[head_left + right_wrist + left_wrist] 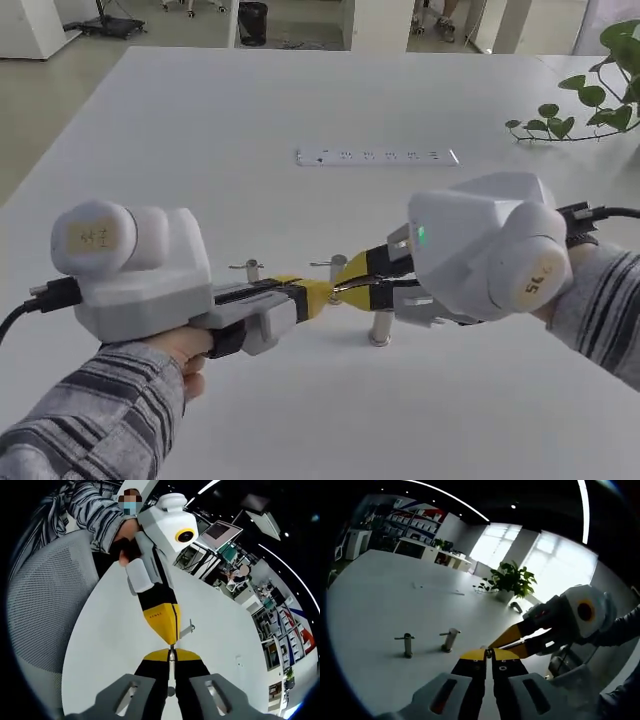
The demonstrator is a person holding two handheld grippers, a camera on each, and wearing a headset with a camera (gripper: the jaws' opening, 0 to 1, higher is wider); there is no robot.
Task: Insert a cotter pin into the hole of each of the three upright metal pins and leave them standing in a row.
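Grippers meet tip to tip in the head view, left gripper [322, 294] against right gripper [345, 284], above the table [300, 90]. The left metal pin [250, 270] and middle metal pin [335, 264] are crossbarred, and the third metal pin [380, 327] stands beneath the right gripper.

In the left gripper view we see its jaws together.

In the right gripper view the jaws pinch a sliver, seemingly the cotter pin [171, 652]. We judge a fumbled handover could drop it, and a low swing could topple the third metal pin.
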